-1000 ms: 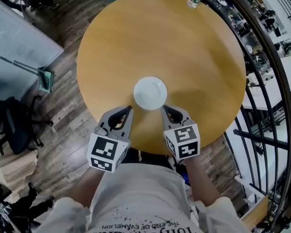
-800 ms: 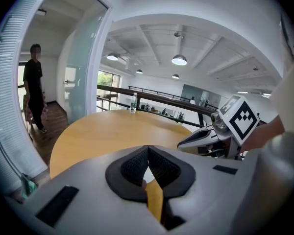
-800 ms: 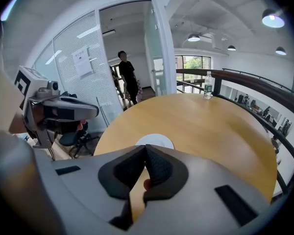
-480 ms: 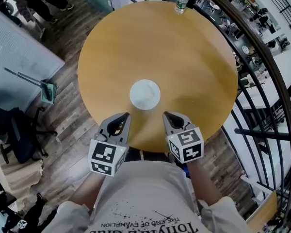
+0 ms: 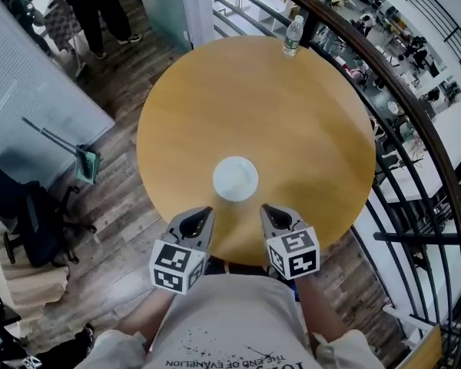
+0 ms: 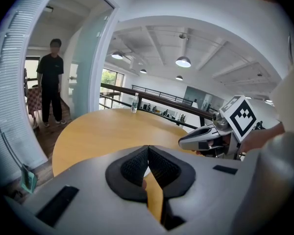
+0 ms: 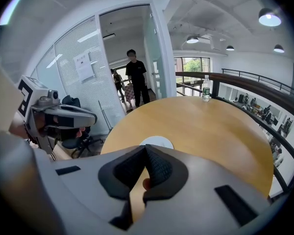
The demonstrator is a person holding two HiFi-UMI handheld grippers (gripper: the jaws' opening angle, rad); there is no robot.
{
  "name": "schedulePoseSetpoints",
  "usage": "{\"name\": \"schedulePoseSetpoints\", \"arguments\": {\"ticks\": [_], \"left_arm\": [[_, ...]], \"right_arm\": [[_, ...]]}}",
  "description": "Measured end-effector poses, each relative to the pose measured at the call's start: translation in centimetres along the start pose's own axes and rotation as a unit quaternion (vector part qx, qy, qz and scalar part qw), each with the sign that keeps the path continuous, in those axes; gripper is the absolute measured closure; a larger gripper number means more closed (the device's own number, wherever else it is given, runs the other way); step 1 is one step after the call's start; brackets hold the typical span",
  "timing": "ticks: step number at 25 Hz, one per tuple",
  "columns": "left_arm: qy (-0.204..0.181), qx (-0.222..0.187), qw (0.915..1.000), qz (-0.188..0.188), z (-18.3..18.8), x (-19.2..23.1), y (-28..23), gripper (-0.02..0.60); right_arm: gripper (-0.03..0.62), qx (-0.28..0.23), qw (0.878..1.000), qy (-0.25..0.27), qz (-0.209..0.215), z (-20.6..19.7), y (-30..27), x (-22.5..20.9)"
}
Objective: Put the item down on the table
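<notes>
A white round plate (image 5: pixel 235 178) lies flat on the round wooden table (image 5: pixel 292 121), near its front edge; the right gripper view shows the plate (image 7: pixel 157 141) just beyond the jaws. My left gripper (image 5: pixel 203 212) hovers at the table's near edge, a little short of the plate and to its left, jaws shut with nothing in them. My right gripper (image 5: pixel 266 210) mirrors it on the plate's right side, also shut and empty. In both gripper views the black pads (image 6: pixel 137 164) (image 7: pixel 157 166) meet at their tips. Neither gripper touches the plate.
A water bottle (image 5: pixel 293 36) stands at the table's far edge. A dark curved railing (image 5: pixel 415 121) runs past the table's right side. A person (image 7: pixel 136 77) stands in the doorway beyond the table. A dustpan (image 5: pixel 84 164) and an office chair (image 5: pixel 23 221) are on the floor to the left.
Both grippers have drawn back from the plate's sides toward the person. The plate stays lying on the table. The head view has shifted, taking in more of the room.
</notes>
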State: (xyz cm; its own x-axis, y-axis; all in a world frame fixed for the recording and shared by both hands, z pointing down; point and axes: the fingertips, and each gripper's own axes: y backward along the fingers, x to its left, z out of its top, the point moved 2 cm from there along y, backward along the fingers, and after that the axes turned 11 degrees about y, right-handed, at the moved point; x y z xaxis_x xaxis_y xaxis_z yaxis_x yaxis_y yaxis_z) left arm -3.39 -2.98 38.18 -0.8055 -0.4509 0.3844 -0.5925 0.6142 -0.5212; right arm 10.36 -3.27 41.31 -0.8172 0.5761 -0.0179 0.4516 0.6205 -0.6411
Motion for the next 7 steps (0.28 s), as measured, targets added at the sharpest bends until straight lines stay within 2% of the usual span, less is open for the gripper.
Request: {"name": "schedulePoseSetpoints", "arguments": {"ticks": [7], "left_arm": [[-0.005,-0.005,1.0,0.0,0.4,-0.4,0.4,0.558]], "right_arm": [[0.569,0.005,1.0,0.003,0.015,-0.4,0.4,1.2]]}}
